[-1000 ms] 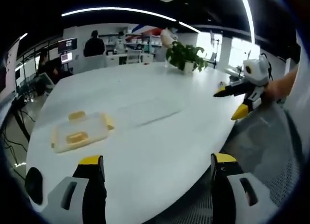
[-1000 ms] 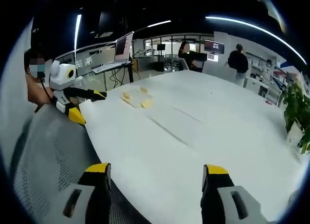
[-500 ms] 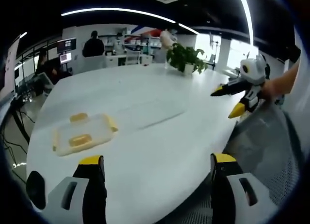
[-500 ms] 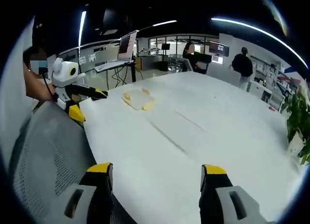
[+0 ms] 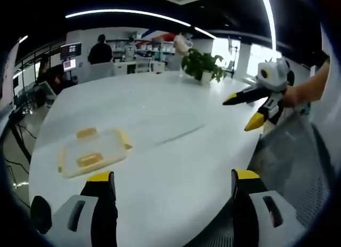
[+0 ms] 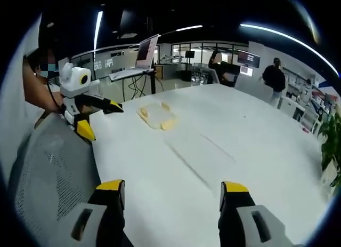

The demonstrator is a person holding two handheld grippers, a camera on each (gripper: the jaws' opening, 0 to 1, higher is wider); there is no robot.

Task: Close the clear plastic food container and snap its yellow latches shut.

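The clear plastic food container [image 5: 93, 152] lies flat on the white table [image 5: 160, 119], its lid on and yellow latches showing at its edges. My left gripper [image 5: 170, 191] is open, its yellow-tipped jaws wide apart just short of the container, which sits ahead to the left. In the right gripper view the container [image 6: 157, 115] is far off across the table. My right gripper [image 6: 171, 196] is open above the table's near edge. Each view also catches the other gripper, the right one [image 5: 248, 109] and the left one [image 6: 97, 114], both open and held in a hand.
A potted plant [image 5: 203, 64] stands at the table's far side. A grey mesh chair [image 6: 48, 172] sits by the table edge. People, desks and monitors [image 5: 73, 49] fill the room behind. A raised laptop [image 6: 145, 56] stands beyond the table.
Both views have drifted a little toward the table. The right gripper has moved inward over the table edge. The container has not moved.
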